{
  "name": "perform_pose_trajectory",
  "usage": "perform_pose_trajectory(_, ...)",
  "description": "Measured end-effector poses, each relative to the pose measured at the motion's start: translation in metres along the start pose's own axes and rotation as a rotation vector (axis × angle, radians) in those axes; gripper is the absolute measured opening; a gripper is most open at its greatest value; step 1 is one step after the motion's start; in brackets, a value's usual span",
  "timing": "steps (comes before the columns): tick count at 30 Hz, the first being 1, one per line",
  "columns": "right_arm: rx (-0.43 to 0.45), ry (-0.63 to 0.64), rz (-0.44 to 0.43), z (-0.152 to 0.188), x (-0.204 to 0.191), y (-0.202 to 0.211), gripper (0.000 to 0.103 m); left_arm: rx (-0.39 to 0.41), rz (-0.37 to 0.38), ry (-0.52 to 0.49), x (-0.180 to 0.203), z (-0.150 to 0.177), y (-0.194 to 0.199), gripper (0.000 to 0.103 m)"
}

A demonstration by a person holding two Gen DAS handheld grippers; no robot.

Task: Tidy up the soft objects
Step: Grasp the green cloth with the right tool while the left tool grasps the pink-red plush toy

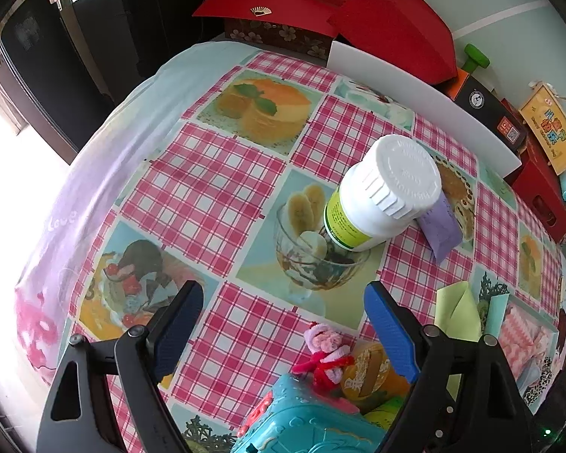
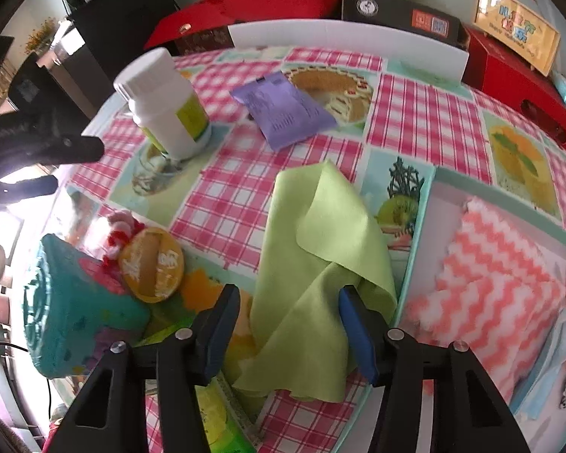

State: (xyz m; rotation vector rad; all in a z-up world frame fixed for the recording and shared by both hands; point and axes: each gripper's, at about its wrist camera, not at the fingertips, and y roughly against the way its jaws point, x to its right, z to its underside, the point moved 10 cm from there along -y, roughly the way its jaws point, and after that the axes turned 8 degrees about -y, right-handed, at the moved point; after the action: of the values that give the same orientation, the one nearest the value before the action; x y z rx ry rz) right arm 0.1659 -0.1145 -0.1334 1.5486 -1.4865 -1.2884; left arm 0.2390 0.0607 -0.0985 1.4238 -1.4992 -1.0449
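A light green cloth (image 2: pixel 313 264) lies crumpled on the checked tablecloth, its edge draped over the rim of a shallow pale box (image 2: pixel 422 234). My right gripper (image 2: pixel 288 294) straddles the cloth's near part. The right pad touches the fabric, the left pad stands just clear of it, so it is open. Inside the box lies a pink-and-white zigzag cloth (image 2: pixel 502 275). My left gripper (image 1: pixel 283 294) hangs open over the table with nothing between its fingertips. A pink and red pipe-cleaner toy (image 1: pixel 324 343) lies below it. The green cloth (image 1: pixel 456 313) shows at its right.
A white bottle (image 1: pixel 381 196) stands mid-table beside a purple packet (image 2: pixel 283 109). A teal toy case (image 2: pixel 71 309) and an orange round pack (image 2: pixel 151 264) lie at the near left. A white board (image 2: pixel 339 32) and red boxes (image 1: pixel 388 26) line the back edge.
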Motion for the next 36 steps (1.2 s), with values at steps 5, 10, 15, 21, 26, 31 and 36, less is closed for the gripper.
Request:
perform_pose_trajectory(5,0.006,0.024,0.03,-0.001,0.0,-0.002,0.057,-0.009,0.008,-0.003,0.002,0.001,-0.002,0.087)
perform_pose_trajectory(10,0.014,0.06,0.071,-0.002,0.001,-0.004,0.048,-0.017,0.012,-0.024,0.006,0.001,-0.004,0.087)
perform_pose_trajectory(15,0.031,0.059,0.098,-0.005,0.009,-0.003,0.027,-0.027,0.016,-0.049,0.011,0.002,-0.007,0.087)
perform_pose_trajectory(21,0.039,0.035,0.086,-0.007,0.015,-0.003,0.018,-0.049,0.018,-0.083,0.019,0.006,-0.013,0.087)
perform_pose_trajectory(26,0.041,0.03,0.079,-0.008,0.017,-0.002,0.015,-0.066,0.03,-0.114,0.029,0.009,-0.016,0.087)
perform_pose_trajectory(31,0.045,0.025,0.065,-0.008,0.017,-0.001,0.014,-0.09,0.04,-0.15,0.039,0.014,-0.019,0.087)
perform_pose_trajectory(36,0.048,0.035,0.069,-0.007,0.015,-0.001,0.014,-0.113,0.046,-0.204,0.043,0.015,-0.018,0.086)
